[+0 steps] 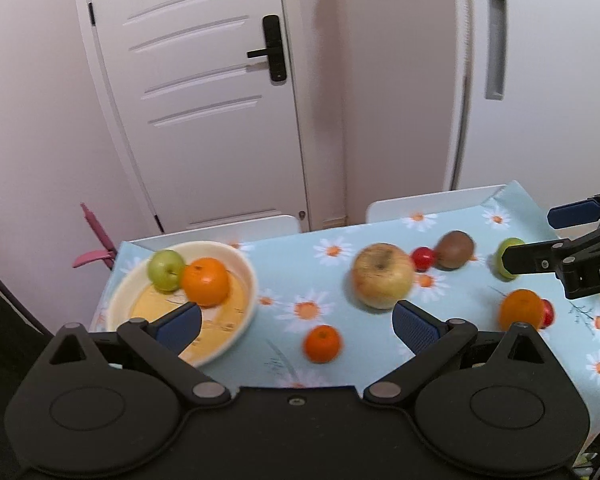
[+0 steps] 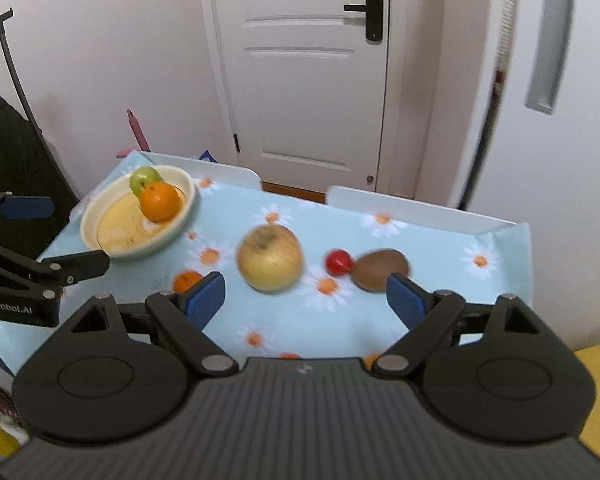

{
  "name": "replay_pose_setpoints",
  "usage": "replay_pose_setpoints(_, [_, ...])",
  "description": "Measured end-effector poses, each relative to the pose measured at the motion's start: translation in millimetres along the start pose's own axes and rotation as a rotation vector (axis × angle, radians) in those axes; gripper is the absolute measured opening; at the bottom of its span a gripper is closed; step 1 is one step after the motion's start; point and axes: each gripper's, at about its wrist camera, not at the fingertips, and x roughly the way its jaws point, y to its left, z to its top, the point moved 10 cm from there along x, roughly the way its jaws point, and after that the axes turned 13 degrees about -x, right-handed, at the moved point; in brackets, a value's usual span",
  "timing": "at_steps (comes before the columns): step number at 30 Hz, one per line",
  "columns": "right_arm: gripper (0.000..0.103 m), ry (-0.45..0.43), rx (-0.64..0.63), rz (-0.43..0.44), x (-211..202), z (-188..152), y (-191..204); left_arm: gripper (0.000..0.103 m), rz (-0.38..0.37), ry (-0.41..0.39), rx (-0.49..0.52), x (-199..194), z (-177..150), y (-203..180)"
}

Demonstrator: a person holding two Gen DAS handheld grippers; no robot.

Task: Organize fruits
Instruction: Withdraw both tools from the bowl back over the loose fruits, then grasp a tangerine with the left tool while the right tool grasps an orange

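**Both tongs released above the fruit worktop**

I see the left tongs spread wide with nothing between the blue pads, hovering over the near left part of the worktop. The right tongs are likewise released and empty, above the near centre.

The cream bowl sits at the far left corner of the worktop. It contains a green apple and an orange, touching each other.

Loose on the daisy-print cloth:
- a large yellow apple, centre;
- a small mandarin, near and left of that apple;
- a red fruit touching a kiwi, right of the apple;
- a second green fruit, partly hidden by the right tongs;
- a second orange at near right, with another red fruit just beside it.
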Motion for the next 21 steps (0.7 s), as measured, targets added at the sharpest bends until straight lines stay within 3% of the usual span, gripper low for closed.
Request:
replay_pose_setpoints(11, [0.100, 0.007, -0.085, 0.051, 13.0, -59.5, -44.4, 0.101, -0.095, -0.006, 0.089, 26.4, -47.0, -81.8])
replay_pose_setpoints(18, [0.099, -0.003, -0.137, 0.101, 30.0, -80.8, -52.8, 0.088, -0.154, 0.040, 0.169, 64.9, -76.7, -121.1])
replay_pose_setpoints(21, [0.098, 0.001, -0.152, 0.119, 36.2, -87.2, -53.5, 0.077, -0.165, 0.062, 0.198, 78.1, -87.8, -131.8])
